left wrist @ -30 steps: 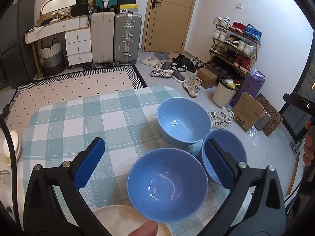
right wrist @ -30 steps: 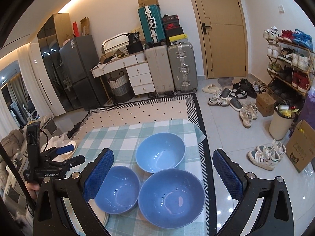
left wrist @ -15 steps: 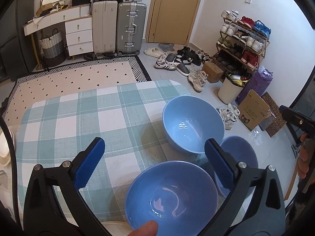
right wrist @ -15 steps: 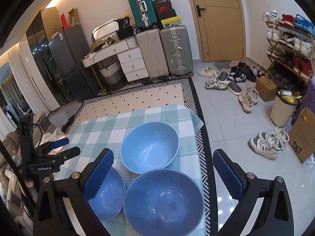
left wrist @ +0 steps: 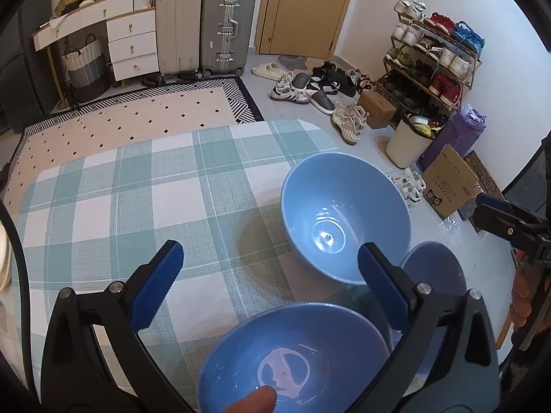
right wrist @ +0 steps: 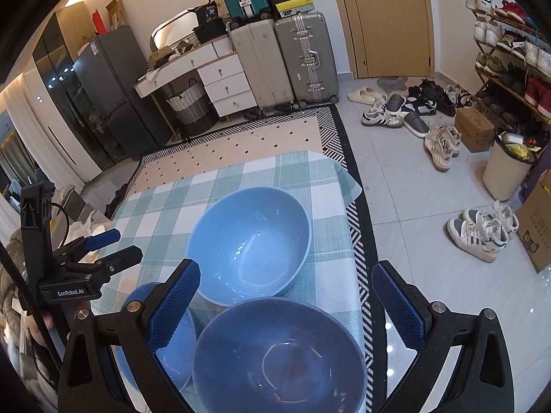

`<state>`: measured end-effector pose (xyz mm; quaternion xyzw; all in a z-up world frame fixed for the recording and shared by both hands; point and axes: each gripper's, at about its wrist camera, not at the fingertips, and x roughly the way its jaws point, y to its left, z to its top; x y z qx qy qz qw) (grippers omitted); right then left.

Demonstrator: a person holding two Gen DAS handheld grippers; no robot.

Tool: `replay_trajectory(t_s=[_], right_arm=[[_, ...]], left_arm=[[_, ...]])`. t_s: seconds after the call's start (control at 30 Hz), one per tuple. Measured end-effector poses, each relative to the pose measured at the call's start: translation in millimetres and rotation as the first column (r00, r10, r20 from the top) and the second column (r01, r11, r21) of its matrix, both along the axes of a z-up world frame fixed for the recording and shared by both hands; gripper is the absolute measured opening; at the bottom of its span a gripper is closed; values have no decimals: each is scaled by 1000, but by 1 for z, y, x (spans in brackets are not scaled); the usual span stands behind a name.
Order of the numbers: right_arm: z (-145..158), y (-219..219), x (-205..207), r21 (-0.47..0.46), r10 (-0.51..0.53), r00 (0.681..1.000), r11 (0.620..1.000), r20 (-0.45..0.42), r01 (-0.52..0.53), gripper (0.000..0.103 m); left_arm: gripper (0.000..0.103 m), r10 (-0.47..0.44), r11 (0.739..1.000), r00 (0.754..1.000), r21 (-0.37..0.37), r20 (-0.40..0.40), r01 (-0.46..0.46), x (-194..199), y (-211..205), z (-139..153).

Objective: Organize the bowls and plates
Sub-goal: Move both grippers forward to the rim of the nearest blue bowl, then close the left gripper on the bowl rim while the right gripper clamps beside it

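Three blue bowls stand on a green-and-white checked tablecloth [left wrist: 144, 213]. In the left wrist view the far bowl [left wrist: 344, 220] sits ahead and right, a near bowl [left wrist: 292, 361] lies under my open left gripper [left wrist: 268, 275], and a third bowl [left wrist: 435, 275] peeks out behind the right finger. In the right wrist view the far bowl [right wrist: 249, 244] is ahead, the near bowl [right wrist: 279, 358] is below my open right gripper [right wrist: 286, 296], and the third bowl [right wrist: 172, 340] is at the left. Both grippers are empty and above the bowls. The left gripper [right wrist: 103, 247] also shows at the left.
The table edge [right wrist: 351, 227] drops to the floor on the right, with shoes [right wrist: 478, 230], a bin [right wrist: 506, 168] and a cardboard box [left wrist: 451, 182] beyond. A patterned rug [left wrist: 124, 124], suitcases [left wrist: 227, 27] and drawers [left wrist: 131, 48] stand behind the table. A white plate edge [left wrist: 5, 261] shows at far left.
Both grippers have moved forward and down toward the bowls; the bowls now sit lower and larger in both views. The cream plate under the near bowl has left the left view.
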<state>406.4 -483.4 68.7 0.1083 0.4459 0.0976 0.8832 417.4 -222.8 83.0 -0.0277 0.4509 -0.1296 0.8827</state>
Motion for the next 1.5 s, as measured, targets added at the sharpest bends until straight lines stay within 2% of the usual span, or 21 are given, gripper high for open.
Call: replay_trajectory(t_s=[0.07,0.33,0.43,0.5,0.6,0.67,0.73,0.93,1.07,1.2,1.27,1.37,1.5], right_arm=[[-6,-1,4,-1,1,1000,1000,-12,-1,102],[-34,2,21,-14,8,998,1000,-69,-9,89],[-43,2,27,-12,11,996,1000,-89,-13,86],[-50,1,32,-4,13,994,1000,-107,-14,80],[-62,3,39,8,20,991,1000,-132,-19,78],[-67,3,42,15,25,990,1000,-142,-23,73],[-72,4,46,15,26,988,1000,-149,-24,69],[-85,8,54,15,38,984,999,-173,-36,55],[-90,10,56,10,43,983,999,-180,-42,50],[-92,10,58,-4,42,983,999,-179,-44,43],[-93,11,59,-13,44,983,999,-179,-47,39],[-95,13,60,-18,48,983,998,-177,-52,34],[-91,17,59,-32,52,985,998,-163,-58,22]], left_arm=[[101,-4,1000,1000,-1,-8,4,6,-4,-7],[101,-19,1000,998,-15,-62,18,29,-16,-32],[98,-19,1000,997,-7,-80,18,34,-20,-39],[93,-22,1000,996,-3,-91,22,39,-22,-43],[87,-27,1000,995,3,-101,28,46,-25,-50],[74,-35,999,993,11,-111,36,47,-28,-54],[69,-49,998,991,25,-124,53,49,-33,-59],[59,-73,997,986,26,-151,78,56,-42,-72],[47,-74,997,982,8,-176,76,61,-44,-78],[38,-68,997,981,25,-181,73,64,-47,-84],[29,-68,997,980,25,-185,74,66,-48,-86],[22,-82,996,980,11,-182,86,66,-49,-87],[17,-93,994,981,33,-169,100,63,-55,-84]])
